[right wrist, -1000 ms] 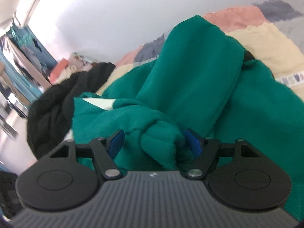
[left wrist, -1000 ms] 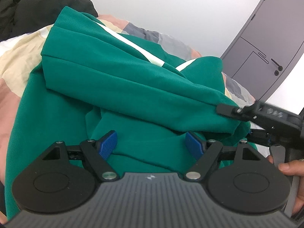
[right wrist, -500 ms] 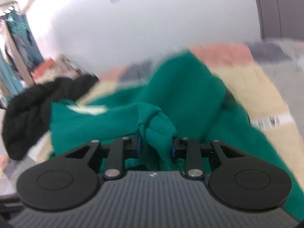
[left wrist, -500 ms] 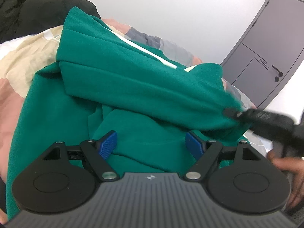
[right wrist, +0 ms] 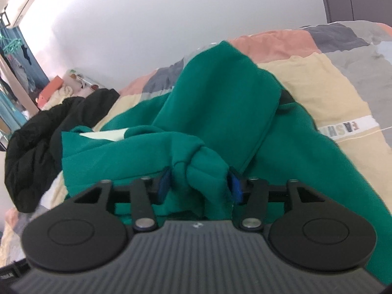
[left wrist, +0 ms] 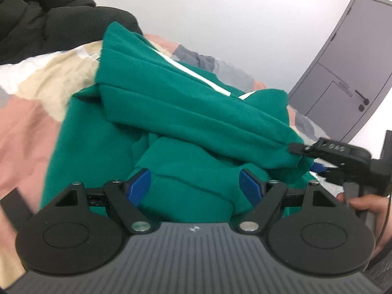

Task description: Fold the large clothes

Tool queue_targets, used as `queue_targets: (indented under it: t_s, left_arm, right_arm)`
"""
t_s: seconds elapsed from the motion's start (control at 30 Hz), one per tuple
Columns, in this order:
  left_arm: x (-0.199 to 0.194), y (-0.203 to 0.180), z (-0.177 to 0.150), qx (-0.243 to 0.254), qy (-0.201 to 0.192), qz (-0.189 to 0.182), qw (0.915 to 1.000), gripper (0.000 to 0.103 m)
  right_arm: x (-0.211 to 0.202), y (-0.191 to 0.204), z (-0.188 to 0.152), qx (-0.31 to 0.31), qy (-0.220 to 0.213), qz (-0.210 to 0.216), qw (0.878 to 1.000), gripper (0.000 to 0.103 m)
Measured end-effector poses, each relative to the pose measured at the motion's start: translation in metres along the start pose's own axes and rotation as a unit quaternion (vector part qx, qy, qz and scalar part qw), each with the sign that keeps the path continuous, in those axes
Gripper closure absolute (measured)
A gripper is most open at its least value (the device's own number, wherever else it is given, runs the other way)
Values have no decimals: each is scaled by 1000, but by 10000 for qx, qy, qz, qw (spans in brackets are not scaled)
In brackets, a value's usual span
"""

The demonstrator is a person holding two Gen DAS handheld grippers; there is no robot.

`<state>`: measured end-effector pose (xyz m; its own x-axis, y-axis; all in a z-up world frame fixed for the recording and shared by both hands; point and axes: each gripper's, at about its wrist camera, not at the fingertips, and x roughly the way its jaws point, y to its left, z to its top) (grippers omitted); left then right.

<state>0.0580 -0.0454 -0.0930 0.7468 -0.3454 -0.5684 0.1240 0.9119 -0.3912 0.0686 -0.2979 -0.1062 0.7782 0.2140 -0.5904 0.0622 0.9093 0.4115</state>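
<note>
A large green garment [left wrist: 186, 112] with a white stripe lies crumpled on the patchwork bedspread [left wrist: 27, 122]. My left gripper [left wrist: 196, 188] hovers open just above its lower folds, pads clear of the cloth. My right gripper [right wrist: 199, 186] has a bunched end of the green garment [right wrist: 201, 166] between its blue pads. Its jaws are opening, and the bunch still touches both pads. From the left wrist view the right gripper [left wrist: 311, 158] shows at the right edge with the long fold's end in its fingers, and a person's hand [left wrist: 362, 203] holds it.
A black padded jacket [right wrist: 36, 147] is heaped at the head of the bed, also black jacket [left wrist: 36, 17] at top left. A grey door [left wrist: 348, 78] stands beyond the bed's far right side. Bare bedspread [right wrist: 330, 93] lies right of the garment.
The right gripper closed tightly on the bunched cloth half a second ago and has since widened. The left gripper drew back and leftward, so the garment sits further right in its view.
</note>
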Motion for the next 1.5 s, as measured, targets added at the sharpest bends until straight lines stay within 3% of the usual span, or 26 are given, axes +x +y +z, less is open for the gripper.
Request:
queue_targets:
  t_s: [0.07, 0.23, 0.37, 0.5, 0.67, 0.77, 0.93, 1.17, 1.27, 1.4, 1.5]
  left_arm:
    - [-13, 0, -2, 96, -54, 129, 9999, 21]
    - [-43, 7, -14, 144, -166, 407, 9989, 20]
    - [-53, 25, -23, -146, 6, 672, 9976, 21]
    - [-58, 39, -25, -554, 124, 835, 9949, 21]
    - [-62, 50, -20, -712, 152, 1121, 9910, 21]
    - [-72, 60, -10, -753, -32, 1463, 9864, 21]
    - [-80, 88, -5, -1139, 19, 1686, 9791, 21]
    - [-50, 119, -9, -1900, 683, 1185, 9722, 21]
    - [-36, 117, -13, -1993, 948, 745, 9725, 21]
    - [-30, 104, -17, -2012, 1091, -210, 9732, 21]
    - [-31, 91, -19, -1820, 1039, -519, 9764, 21]
  right_arm:
    - [-9, -1, 2, -82, -10, -107, 9999, 37]
    - [-36, -7, 14, -122, 125, 200, 9996, 37]
    - [-61, -14, 26, -489, 294, 469, 9973, 35]
    - [-79, -39, 35, -666, 603, 467, 9949, 35]
    - [-80, -87, 35, -298, 996, 294, 9941, 33]
    - [-69, -112, 32, 127, 1343, 452, 9898, 33]
    - [-54, -138, 25, 89, 1713, 286, 9848, 33]
    - [-35, -173, 10, 373, 1928, 456, 9795, 33]
    - [-23, -187, -2, 577, 2027, 523, 9761, 34]
    - [-18, -198, -6, 924, 1909, 972, 9724, 33]
    - [-15, -198, -5, 1113, 1877, 1363, 9663, 33]
